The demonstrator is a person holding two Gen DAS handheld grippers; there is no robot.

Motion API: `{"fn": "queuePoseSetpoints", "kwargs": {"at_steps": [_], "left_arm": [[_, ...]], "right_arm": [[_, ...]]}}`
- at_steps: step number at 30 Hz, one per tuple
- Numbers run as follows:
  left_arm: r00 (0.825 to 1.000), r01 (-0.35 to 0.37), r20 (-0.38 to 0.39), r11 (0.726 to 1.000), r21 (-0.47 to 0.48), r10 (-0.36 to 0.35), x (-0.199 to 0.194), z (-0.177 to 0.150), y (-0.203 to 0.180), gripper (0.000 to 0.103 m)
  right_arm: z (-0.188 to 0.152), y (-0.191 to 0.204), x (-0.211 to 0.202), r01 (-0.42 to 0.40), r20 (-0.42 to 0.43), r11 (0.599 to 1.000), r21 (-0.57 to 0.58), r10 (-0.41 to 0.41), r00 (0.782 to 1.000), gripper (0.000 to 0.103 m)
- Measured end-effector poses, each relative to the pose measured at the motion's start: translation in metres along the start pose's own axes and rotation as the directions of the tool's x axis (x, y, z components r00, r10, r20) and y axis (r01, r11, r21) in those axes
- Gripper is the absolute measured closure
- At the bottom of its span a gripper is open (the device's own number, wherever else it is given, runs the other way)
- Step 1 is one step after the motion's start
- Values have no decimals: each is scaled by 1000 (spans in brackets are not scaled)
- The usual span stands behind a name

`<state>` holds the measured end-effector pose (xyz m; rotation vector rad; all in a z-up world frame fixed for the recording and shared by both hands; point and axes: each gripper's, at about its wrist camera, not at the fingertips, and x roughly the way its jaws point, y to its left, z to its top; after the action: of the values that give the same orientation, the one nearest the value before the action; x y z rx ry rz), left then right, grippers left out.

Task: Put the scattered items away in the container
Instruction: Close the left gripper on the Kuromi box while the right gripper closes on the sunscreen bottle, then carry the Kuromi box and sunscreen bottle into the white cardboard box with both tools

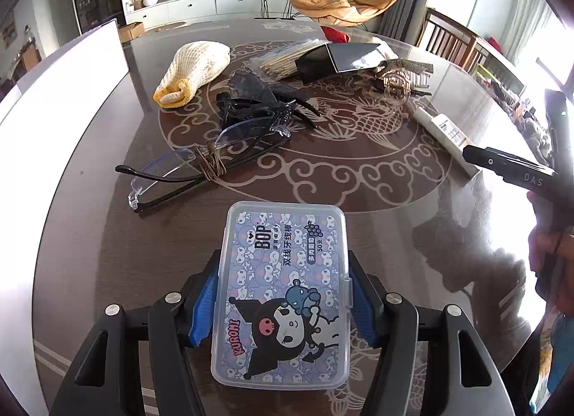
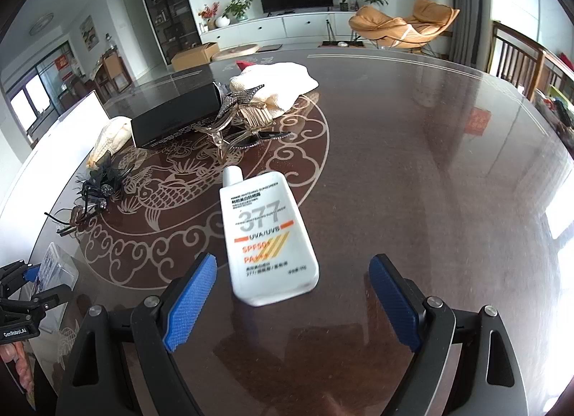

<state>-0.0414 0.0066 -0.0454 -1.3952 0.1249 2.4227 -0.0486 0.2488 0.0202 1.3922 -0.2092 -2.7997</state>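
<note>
My left gripper [image 1: 283, 287] is shut on a clear plastic floss-pick box [image 1: 283, 290] with a Kuromi print, its blue pads against both long sides, just above the table. My right gripper [image 2: 292, 272] is open; a white sunscreen bottle [image 2: 267, 236] lies on the table between and just beyond its pads, untouched. The bottle also shows in the left wrist view [image 1: 445, 129], with the right gripper's finger over its near end. Scattered on the table: glasses [image 1: 193, 165], a black hair accessory [image 1: 251, 100], a yellow-white cloth [image 1: 193, 70], a black box [image 1: 337, 59], a clear hair claw [image 2: 233, 122].
A white container wall [image 1: 61, 93] stands at the table's left edge. A bag of wooden sticks [image 1: 280, 61] and a white towel [image 2: 283, 82] lie at the back. Chairs [image 2: 520, 57] stand at the right of the round dark table [image 2: 430, 165].
</note>
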Motion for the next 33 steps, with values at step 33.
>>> {"fn": "queuePoseSetpoints", "kwargs": {"at_steps": [33], "left_arm": [[988, -92, 123, 995, 26, 88, -44, -18, -26, 41]], "right_arm": [[-46, 100, -54, -140, -8, 977, -162, 140, 990, 51]]}}
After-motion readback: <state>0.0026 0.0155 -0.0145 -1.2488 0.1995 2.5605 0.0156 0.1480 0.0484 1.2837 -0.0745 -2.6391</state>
